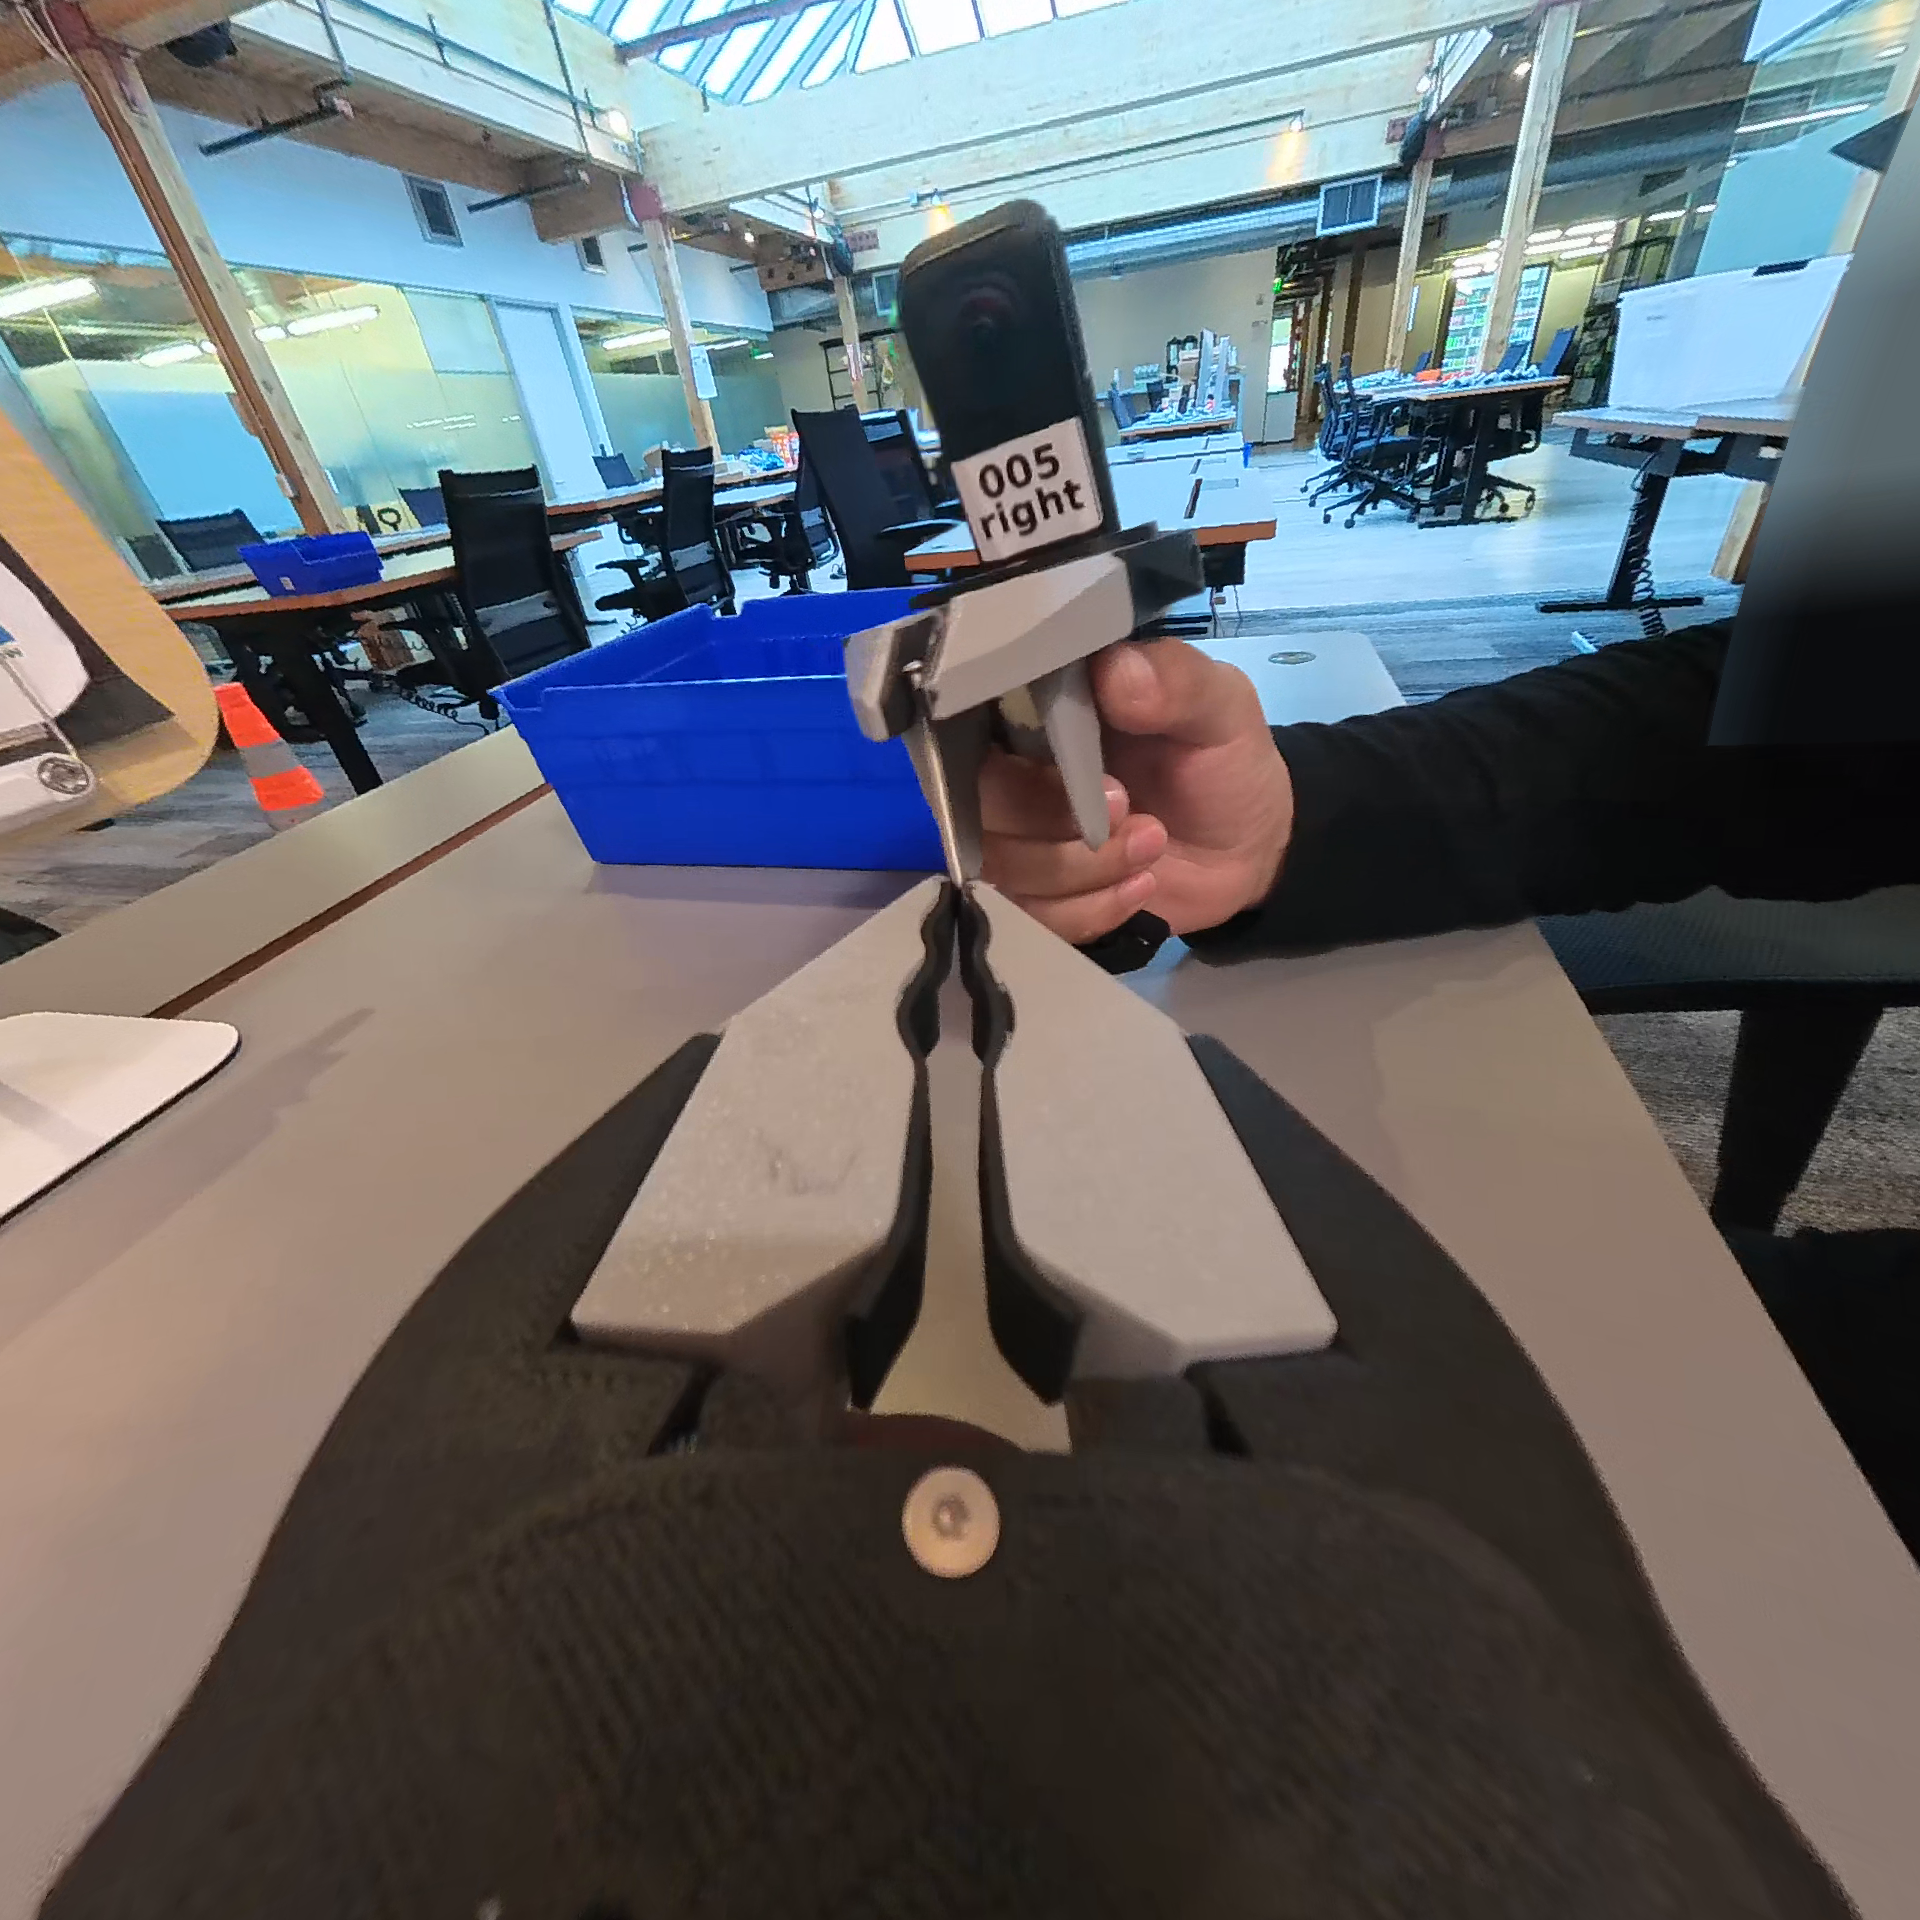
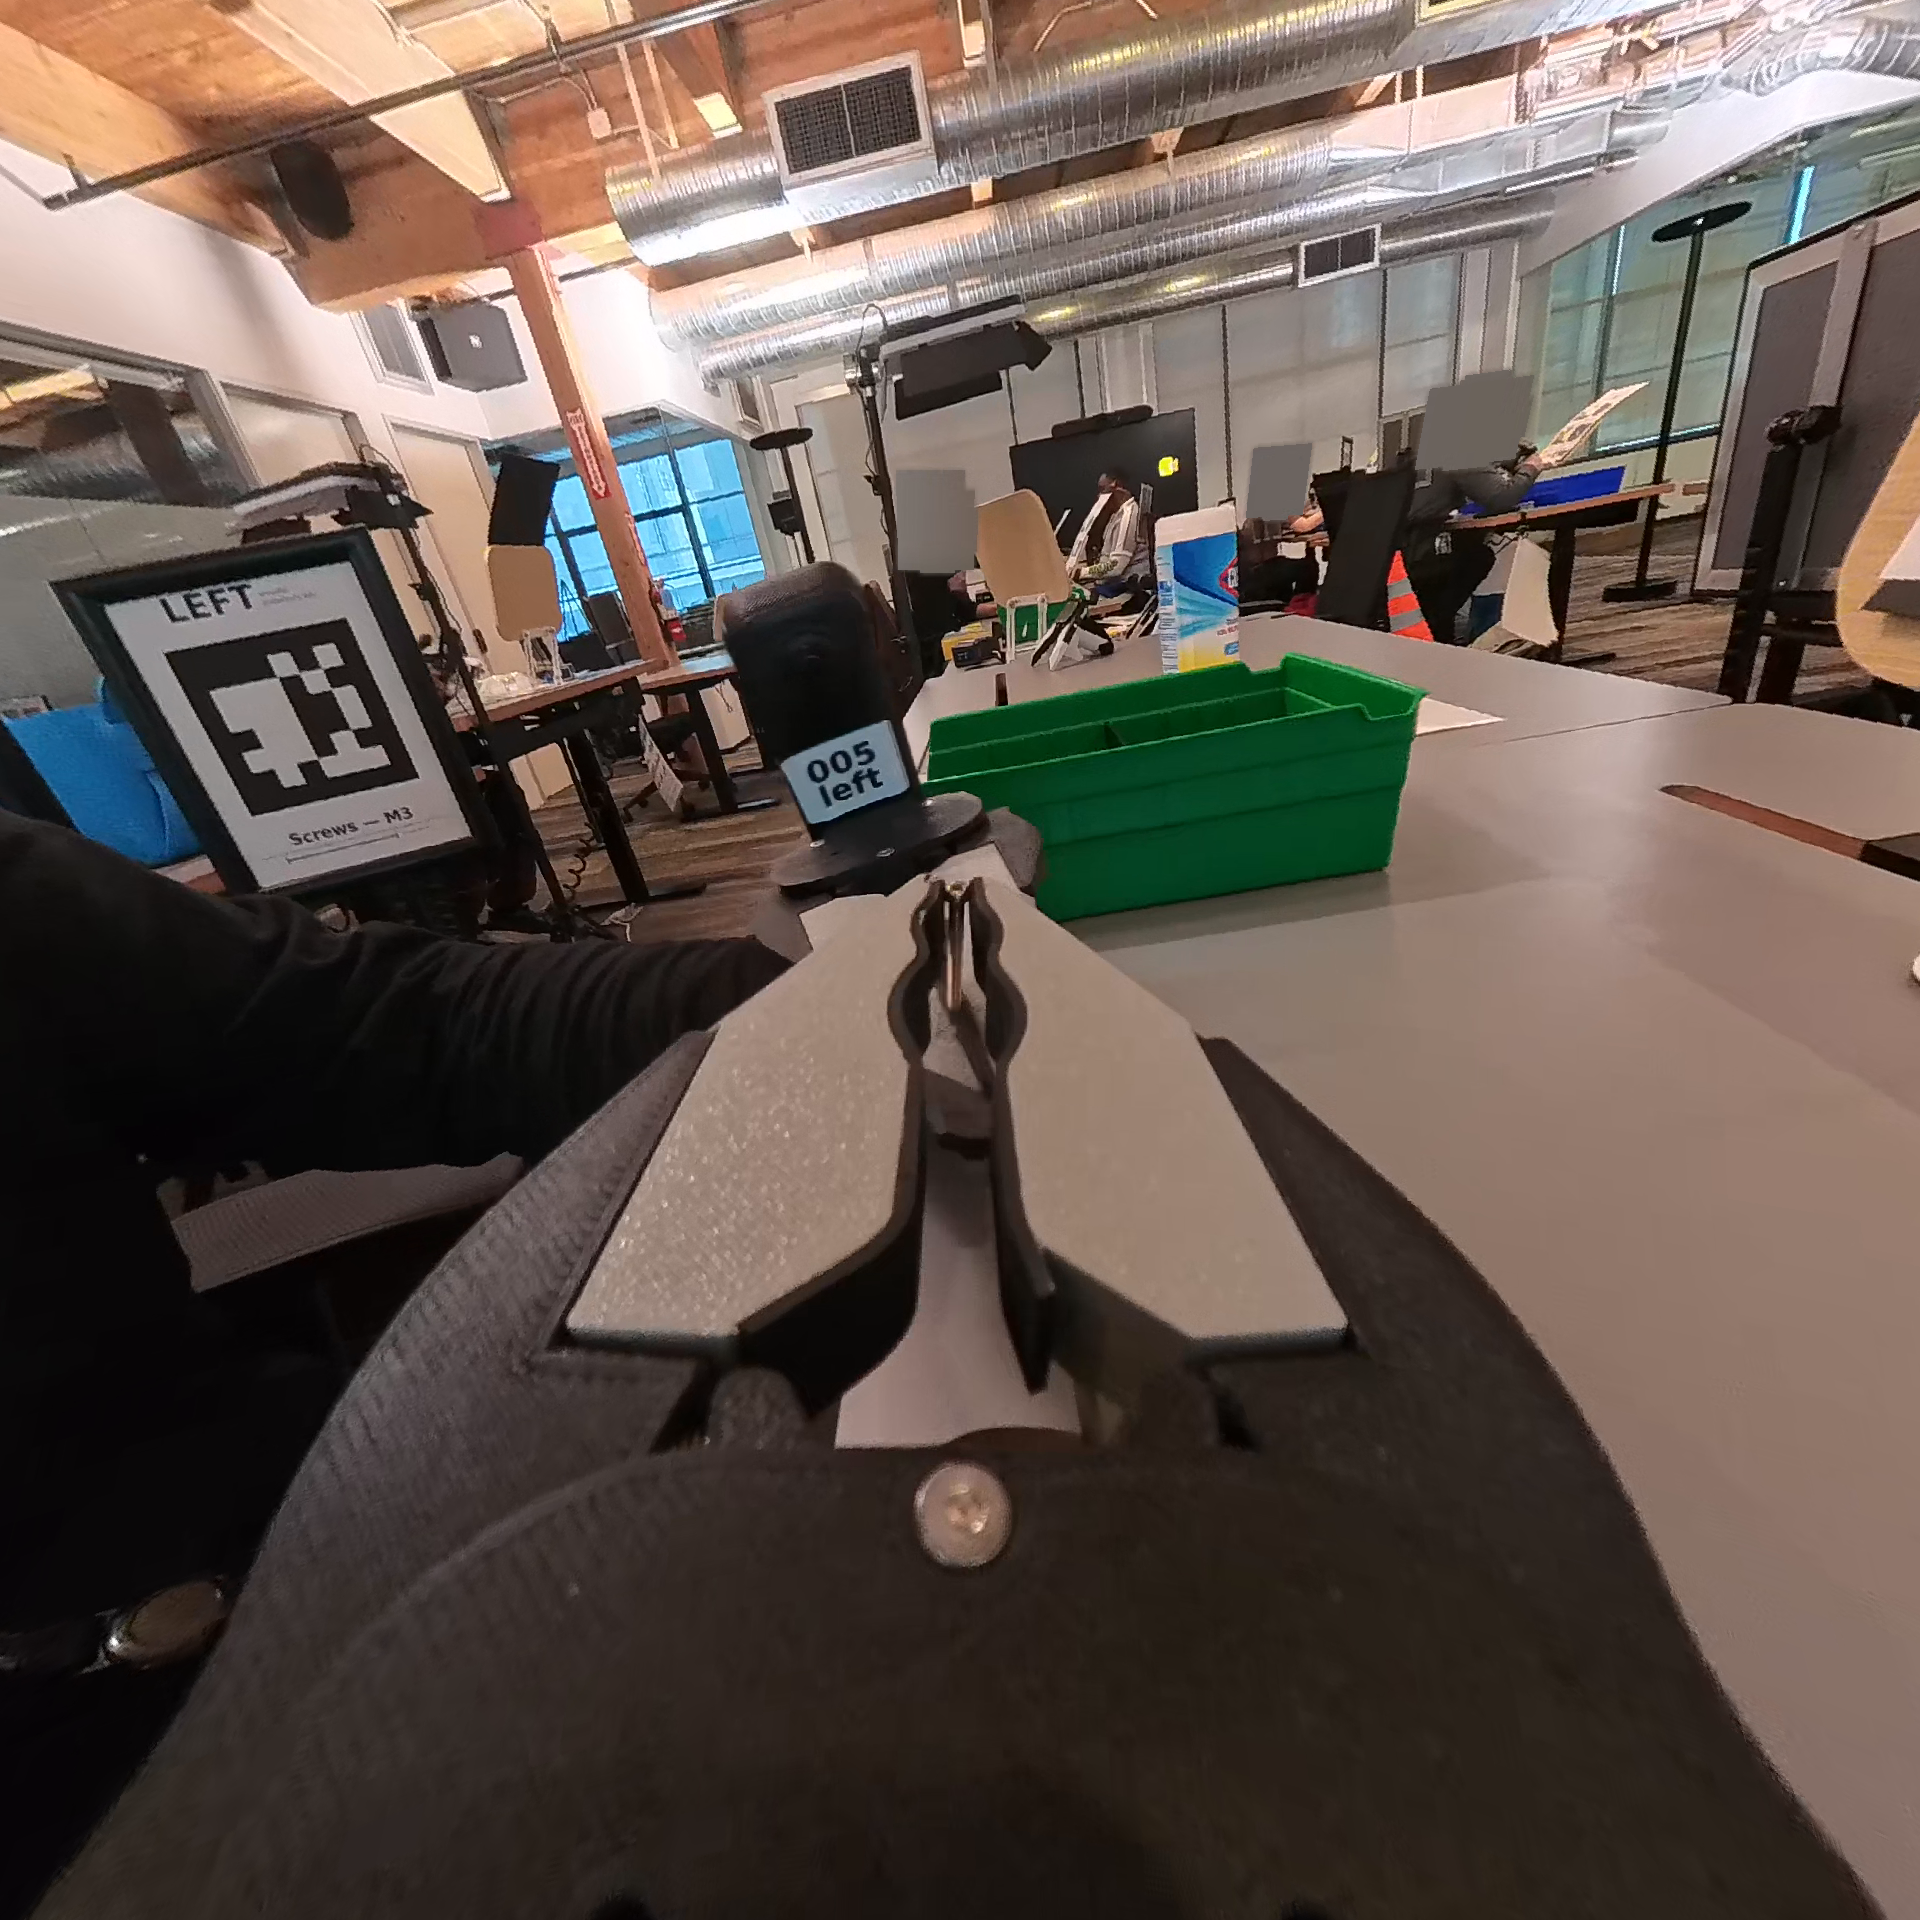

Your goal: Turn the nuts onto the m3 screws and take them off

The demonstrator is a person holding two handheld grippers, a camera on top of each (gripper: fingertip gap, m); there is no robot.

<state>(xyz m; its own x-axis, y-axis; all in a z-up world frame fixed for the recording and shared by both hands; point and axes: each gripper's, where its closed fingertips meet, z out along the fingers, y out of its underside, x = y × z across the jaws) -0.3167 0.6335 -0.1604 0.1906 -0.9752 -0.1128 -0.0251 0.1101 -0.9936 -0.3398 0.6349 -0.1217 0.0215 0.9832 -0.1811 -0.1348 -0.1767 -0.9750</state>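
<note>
A long, thin, silvery screw (image 1: 940, 774) is pinched at its head by the right gripper (image 1: 914, 675); its lower tip is clamped between the left gripper (image 1: 958, 894) fingertips, above the grey table (image 1: 520, 987), before a blue bin (image 1: 717, 748).

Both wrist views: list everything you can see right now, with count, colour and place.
Screw: one, silver, gripped by the right hand-held gripper, its lower end at the left gripper's tips.
Blue bin: one, on the grey table.
Green bin: one, on the table.
Framed marker sign: one, black and white, standing at left.
Wipes canister: one, white and blue, behind the green bin.
Left hand-held gripper: grey fingers closed.
Right hand-held gripper: grey fingers closed.
Hand: one, black sleeve.
</note>
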